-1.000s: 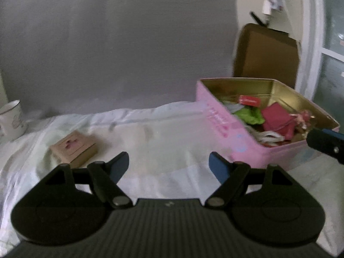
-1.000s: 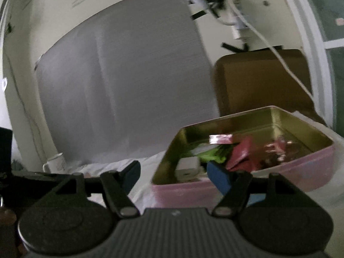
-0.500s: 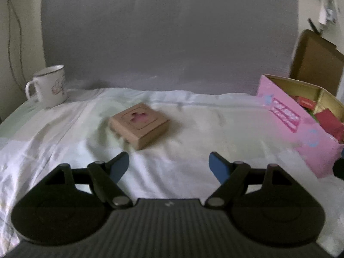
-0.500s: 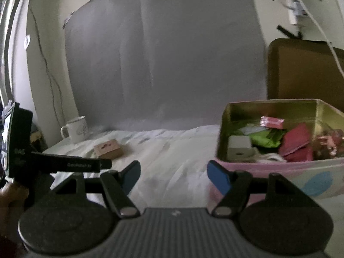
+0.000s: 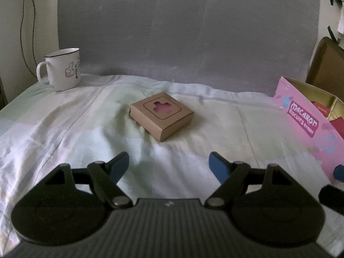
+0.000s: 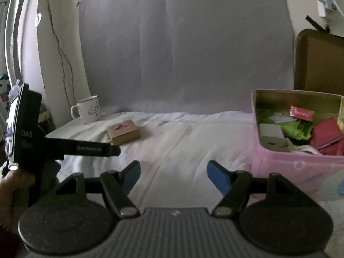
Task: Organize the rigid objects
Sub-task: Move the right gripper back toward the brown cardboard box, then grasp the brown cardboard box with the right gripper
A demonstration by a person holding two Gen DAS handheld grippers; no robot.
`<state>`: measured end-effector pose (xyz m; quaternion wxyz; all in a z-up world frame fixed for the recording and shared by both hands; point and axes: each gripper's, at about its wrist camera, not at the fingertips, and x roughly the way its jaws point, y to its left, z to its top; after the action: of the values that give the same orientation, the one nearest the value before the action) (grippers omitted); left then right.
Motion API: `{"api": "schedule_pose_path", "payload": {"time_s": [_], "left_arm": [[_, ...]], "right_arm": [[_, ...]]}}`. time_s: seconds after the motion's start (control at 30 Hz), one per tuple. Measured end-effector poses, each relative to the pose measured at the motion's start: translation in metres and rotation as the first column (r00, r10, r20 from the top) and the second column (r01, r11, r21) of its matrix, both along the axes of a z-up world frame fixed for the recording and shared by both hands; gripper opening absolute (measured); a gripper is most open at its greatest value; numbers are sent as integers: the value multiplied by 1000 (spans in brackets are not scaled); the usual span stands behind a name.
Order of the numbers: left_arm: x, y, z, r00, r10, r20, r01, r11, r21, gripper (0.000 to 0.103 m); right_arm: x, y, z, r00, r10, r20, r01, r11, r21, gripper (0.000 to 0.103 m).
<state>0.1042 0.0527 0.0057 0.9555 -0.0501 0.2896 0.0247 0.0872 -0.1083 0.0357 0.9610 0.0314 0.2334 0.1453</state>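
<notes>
Box point(image 5: 161, 116) lies flat on cloth point(image 5: 64, 133), ahead of left gripper point(image 5: 168, 165), apart from tin point(image 5: 305, 126). Both grippers wide, empty. You square jaws to box sides before closing.

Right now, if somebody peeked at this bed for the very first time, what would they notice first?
Probably the pink tin on the right, open and stuffed with red and green packets. Next, the small brown cardboard box with a pink cut-out window, lying alone in the middle of the white sheet. A white mug stands at the back left, and both grippers, left gripper and right gripper, are open and empty.
</notes>
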Motion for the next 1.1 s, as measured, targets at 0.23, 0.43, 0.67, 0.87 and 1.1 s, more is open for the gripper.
{"api": "schedule_pose_path", "payload": {"time_s": [0.23, 0.43, 0.67, 0.87, 1.1], "left_arm": [[2, 7, -1, 1000, 28, -6, -28, 1000, -7, 83], [3, 26, 2, 994, 108, 10, -108, 994, -24, 83], [4, 76, 0, 966, 259, -25, -259, 945, -201, 83], [1, 95, -1, 945, 323, -41, -319, 892, -322, 83], [1, 101, -4, 932, 359, -46, -350, 862, -367, 83]], "right_arm": [[8, 10, -3, 999, 42, -9, -42, 999, -17, 71], [17, 19, -5, 997, 79, -12, -80, 996, -38, 71], [40, 39, -1, 990, 142, -15, -143, 987, -69, 71], [75, 69, 5, 978, 209, -19, -210, 975, -76, 77], [137, 116, -7, 962, 265, -74, -272, 956, -110, 85]]}}
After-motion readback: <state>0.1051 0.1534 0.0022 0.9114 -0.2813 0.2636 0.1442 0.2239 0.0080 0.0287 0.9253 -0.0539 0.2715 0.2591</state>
